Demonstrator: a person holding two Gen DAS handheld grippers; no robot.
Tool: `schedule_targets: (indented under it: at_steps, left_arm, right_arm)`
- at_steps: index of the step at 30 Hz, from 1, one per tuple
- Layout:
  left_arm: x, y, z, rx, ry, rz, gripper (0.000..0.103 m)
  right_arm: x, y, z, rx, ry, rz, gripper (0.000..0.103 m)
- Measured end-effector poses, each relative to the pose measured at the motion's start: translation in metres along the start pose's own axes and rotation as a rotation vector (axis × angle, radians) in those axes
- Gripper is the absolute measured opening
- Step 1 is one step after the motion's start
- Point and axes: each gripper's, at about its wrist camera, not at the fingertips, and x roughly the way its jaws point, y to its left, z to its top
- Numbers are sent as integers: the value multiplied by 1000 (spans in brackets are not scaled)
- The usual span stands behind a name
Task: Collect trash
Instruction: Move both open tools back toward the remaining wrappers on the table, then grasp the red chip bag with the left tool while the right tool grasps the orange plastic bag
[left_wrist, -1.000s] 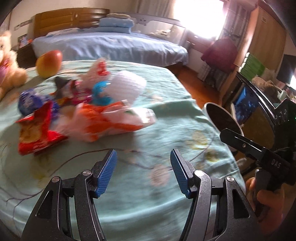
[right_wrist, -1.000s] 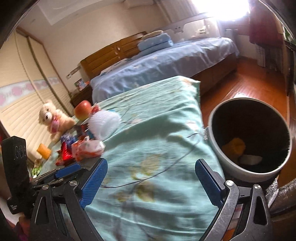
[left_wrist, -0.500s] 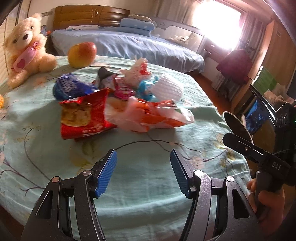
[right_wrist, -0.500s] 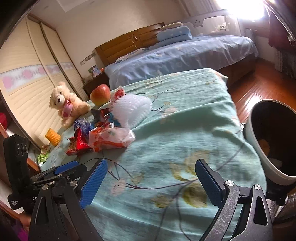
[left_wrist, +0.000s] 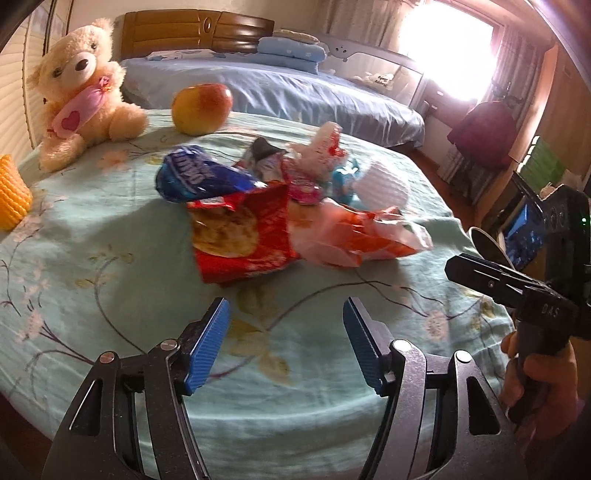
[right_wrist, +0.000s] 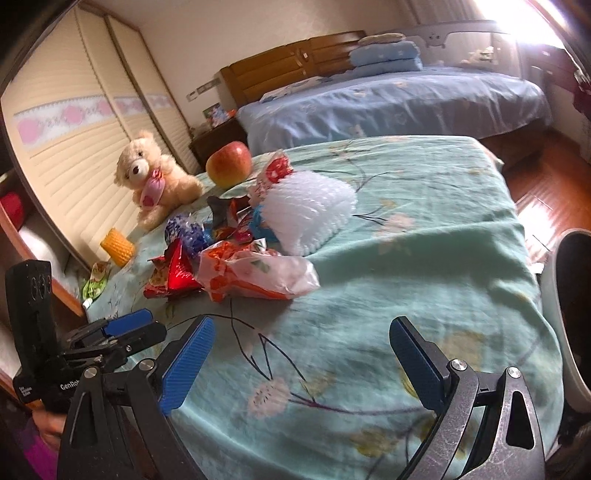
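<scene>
A pile of trash lies on the green cloth: a red chip bag (left_wrist: 240, 236), an orange and white plastic bag (left_wrist: 354, 236), a blue wrapper (left_wrist: 195, 177), small pink wrappers (left_wrist: 303, 184) and white foam netting (left_wrist: 384, 184). The same pile shows in the right wrist view, with the plastic bag (right_wrist: 255, 273) and the foam netting (right_wrist: 310, 210). My left gripper (left_wrist: 286, 339) is open and empty, just short of the chip bag. My right gripper (right_wrist: 299, 362) is open and empty, nearer the table's edge. The white bin (right_wrist: 569, 314) stands at the right.
A teddy bear (left_wrist: 81, 92), an apple (left_wrist: 201, 109) and a yellow corn toy (left_wrist: 11, 195) sit on the cloth behind and left of the pile. A blue bed (left_wrist: 277, 88) stands beyond. A wardrobe (right_wrist: 74, 140) lines the left wall.
Both views have swung left and closer to the pile. The bin has slid to the right edge of the right wrist view. Both grippers stay open.
</scene>
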Motion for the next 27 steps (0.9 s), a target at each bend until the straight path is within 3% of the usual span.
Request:
schedule_targets:
  at_steps: [9,18,20,21,23,24,27]
  left_arm:
    - [14,31,21,-15,37,-58,66]
    - [24,38,34,-15,46,-108,66]
    - [28,35,34,-4,47,-108,53]
    - [30,34,34,1,52,-109,48]
    - [31,29,32,16,50,-104,37]
    - [33,28,32,24,55,-104,8]
    - [33,20,27,32,69,-121,3]
  right_arm:
    - [29,12,18,-84,68,17,97]
    - [52,17,27,-102,100,32,96]
    - [58,18,26,-106,111,24,86]
    - [60,18,25,-110,118,22,70]
    - [60,19,24,-113,116,12,66]
    - [59,20,23,-113,115,10,64]
    - [53,20,21,-102,111,20,52]
